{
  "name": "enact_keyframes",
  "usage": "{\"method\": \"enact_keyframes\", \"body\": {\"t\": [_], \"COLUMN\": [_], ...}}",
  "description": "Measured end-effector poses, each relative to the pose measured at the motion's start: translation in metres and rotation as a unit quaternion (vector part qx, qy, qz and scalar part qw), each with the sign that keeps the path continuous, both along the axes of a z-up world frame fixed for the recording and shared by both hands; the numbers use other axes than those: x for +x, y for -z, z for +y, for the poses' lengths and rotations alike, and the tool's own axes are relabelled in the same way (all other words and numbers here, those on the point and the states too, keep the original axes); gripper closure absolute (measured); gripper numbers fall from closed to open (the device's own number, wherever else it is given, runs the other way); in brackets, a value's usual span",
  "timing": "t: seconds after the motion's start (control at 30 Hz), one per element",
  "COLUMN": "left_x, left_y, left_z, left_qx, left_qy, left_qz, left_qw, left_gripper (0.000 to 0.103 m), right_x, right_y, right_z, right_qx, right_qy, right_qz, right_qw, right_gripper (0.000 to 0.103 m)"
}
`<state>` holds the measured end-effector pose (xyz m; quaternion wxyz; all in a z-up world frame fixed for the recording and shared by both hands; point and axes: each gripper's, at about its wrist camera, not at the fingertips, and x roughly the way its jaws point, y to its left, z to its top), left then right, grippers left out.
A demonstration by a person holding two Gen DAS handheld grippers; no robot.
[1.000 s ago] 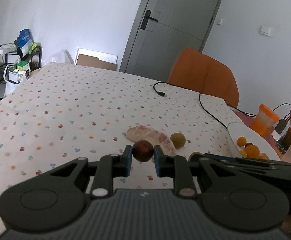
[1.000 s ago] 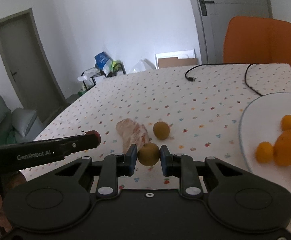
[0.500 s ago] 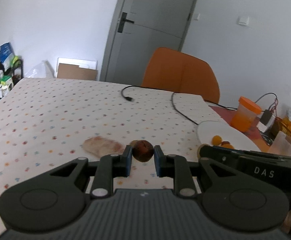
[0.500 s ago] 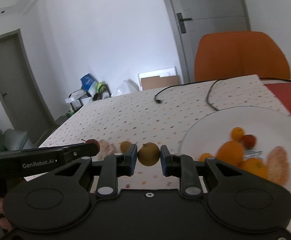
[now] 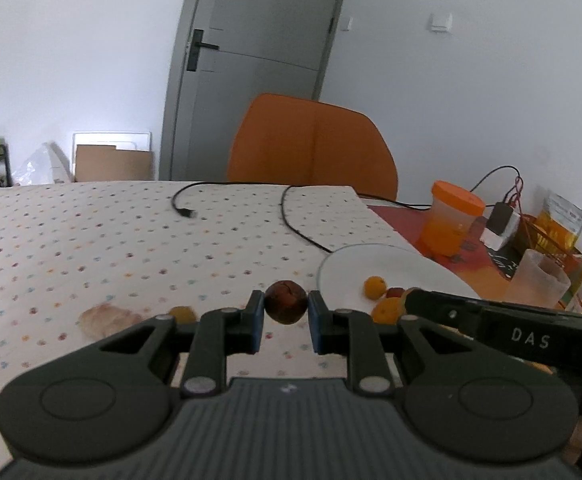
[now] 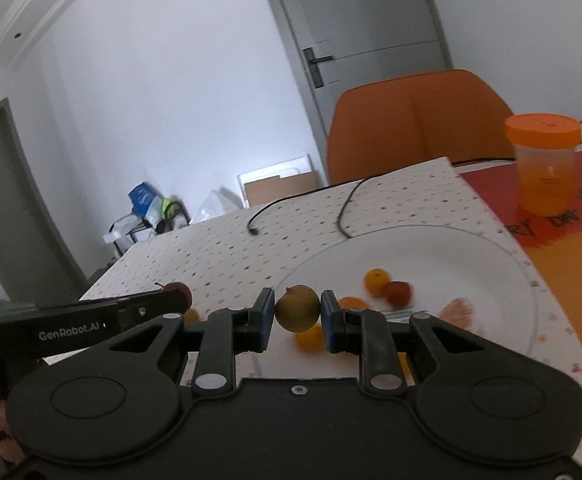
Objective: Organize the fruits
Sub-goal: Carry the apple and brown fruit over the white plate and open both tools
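I see the white plate (image 6: 503,264) near the table's right edge, holding small orange citrus and a red fruit. My right gripper (image 6: 298,316) hangs above the plate's near-left rim, its pads pinching a round olive-brown fruit (image 6: 297,308), matte and speckled, with a small nub pointing up; it has no clear long axis. My left gripper (image 5: 285,312) sits left of the plate over the dotted cloth, clamped on a dark red-brown fruit (image 5: 286,306), roundish, with a crease across its top. Further left of the plate lie a pale peeled segment (image 5: 105,320) and a small brownish-yellow fruit (image 5: 182,313).
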<state>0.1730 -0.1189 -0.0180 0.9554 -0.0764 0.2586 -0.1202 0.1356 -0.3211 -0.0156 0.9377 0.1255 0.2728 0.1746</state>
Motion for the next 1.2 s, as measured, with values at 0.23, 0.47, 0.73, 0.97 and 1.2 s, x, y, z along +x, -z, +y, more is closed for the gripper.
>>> {"method": "enact_keyframes", "body": {"t": [0.23, 0.47, 0.73, 0.97, 1.2], "left_x": [0.013, 0.026, 0.035, 0.037, 0.032], "left_y": [0.003, 0.001, -0.005, -0.006, -0.004], "left_z": [-0.026, -0.045, -0.057, -0.062, -0.046], "left_qx": [0.008, 0.018, 0.021, 0.016, 0.013], "left_qy": [0.020, 0.032, 0.040, 0.040, 0.027], "left_qz": [0.005, 0.002, -0.004, -0.008, 0.004], "left_qw": [0.9998, 0.9993, 0.9990, 0.9990, 0.9995], "left_gripper": [0.081, 0.082, 0.081, 0.080, 0.077], "right_x": [0.002, 0.010, 0.003, -0.005, -0.009], "right_y": [0.005, 0.005, 0.000, 0.002, 0.005], "right_z": [-0.027, -0.037, -0.050, -0.061, -0.054], "right_qx": [0.006, 0.006, 0.017, 0.028, 0.029], "right_qy": [0.034, 0.045, 0.062, 0.079, 0.072], "right_qz": [0.002, -0.003, -0.011, -0.003, 0.002], "right_qw": [0.999, 0.999, 0.998, 0.996, 0.997], "right_gripper": [0.080, 0.076, 0.073, 0.072, 0.068]}}
